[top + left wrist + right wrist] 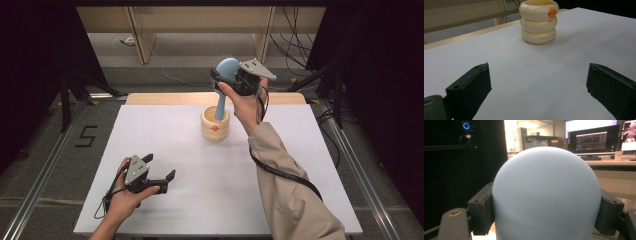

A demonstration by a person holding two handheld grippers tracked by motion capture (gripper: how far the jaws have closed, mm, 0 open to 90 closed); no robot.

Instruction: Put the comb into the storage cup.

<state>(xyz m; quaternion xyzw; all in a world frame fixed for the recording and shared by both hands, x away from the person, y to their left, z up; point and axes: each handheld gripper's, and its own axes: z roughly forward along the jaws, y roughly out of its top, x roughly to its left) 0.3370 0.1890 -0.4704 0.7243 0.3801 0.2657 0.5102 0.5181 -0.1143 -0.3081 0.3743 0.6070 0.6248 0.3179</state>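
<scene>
A light blue hairbrush [224, 80] stands upright with its handle down inside a cream ringed cup [215, 125] that bears an orange duck mark. My right gripper [226, 76] is raised above the cup and shut on the brush's rounded head [546, 195], whose smooth back bulges between both black pads [482, 207]. My left gripper [161, 169] rests low on the white table [165, 210] at the near left, jaws wide apart with nothing between them. The left gripper view has the cup [539, 21] standing well ahead of those jaws.
The white tabletop has a wooden strip [165, 98] along its far edge. Dark stands and cables [300, 55] sit on the floor beyond. A desk with lit monitors [591, 141] stands far behind in the right gripper view.
</scene>
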